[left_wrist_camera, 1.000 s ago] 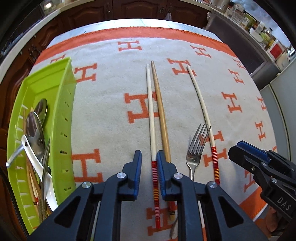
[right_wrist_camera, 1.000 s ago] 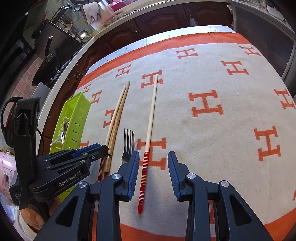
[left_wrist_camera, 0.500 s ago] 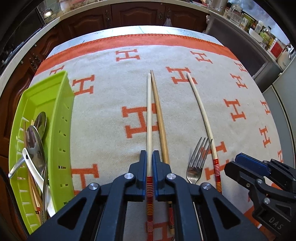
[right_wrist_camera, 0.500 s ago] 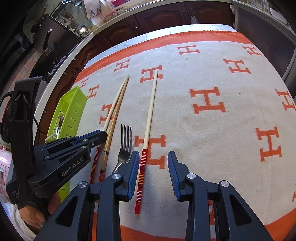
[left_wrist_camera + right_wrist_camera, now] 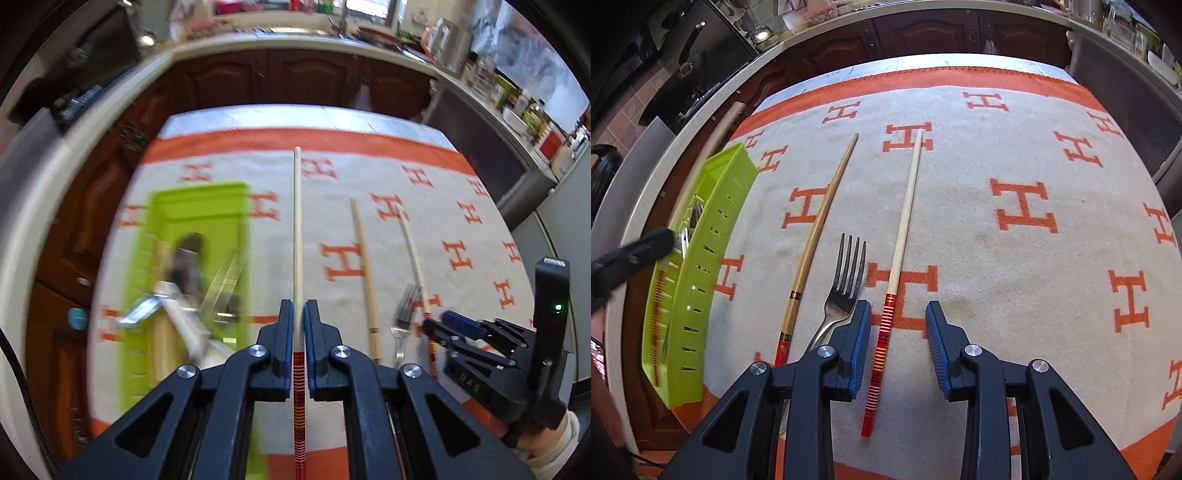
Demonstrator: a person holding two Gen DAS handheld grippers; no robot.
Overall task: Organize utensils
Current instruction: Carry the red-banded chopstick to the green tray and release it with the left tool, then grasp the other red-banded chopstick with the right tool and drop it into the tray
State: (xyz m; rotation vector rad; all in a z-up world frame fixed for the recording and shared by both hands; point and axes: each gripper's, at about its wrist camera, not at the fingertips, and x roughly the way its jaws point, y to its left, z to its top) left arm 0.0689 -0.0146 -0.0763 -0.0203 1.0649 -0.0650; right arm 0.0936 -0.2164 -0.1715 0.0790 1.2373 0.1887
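Chopstick (image 5: 297, 229) with the red-and-yellow striped handle is pinched tight in my left claw (image 5: 299, 343), jaws closed right down on the shaft just above the stripes, and it's up off the blanket (image 5: 461, 221), pointing away from me beside the green tray (image 5: 199, 206). That tray sits at the left edge of the desk, blurred in the left wrist view, with spoons (image 5: 188, 266) and other cutlery lying inside it. Over on the cloth, the cream blanket with orange H marks, three pieces lie flat: a brown chopstick (image 5: 820, 229) with a red end, a steel fork (image 5: 846, 280) just beside it with its tines pointing away, and a second striped chopstick (image 5: 901, 236) to the right of the fork. My right claw (image 5: 897, 347) hangs over that second striped chopstick, jaws partly apart, blue pads (image 5: 860, 347) on either side of the striped handle. The stick lies close by the left pad, but I can't tell if it touches; the right pad stands clear of it. The stick's pale tip reaches up onto an orange H. From the left wrist view I can see the right claw (image 5: 439, 325) low at the edge of the blanket, near the fork (image 5: 404, 314), with a sleeve cuff (image 5: 550, 446) showing below it.
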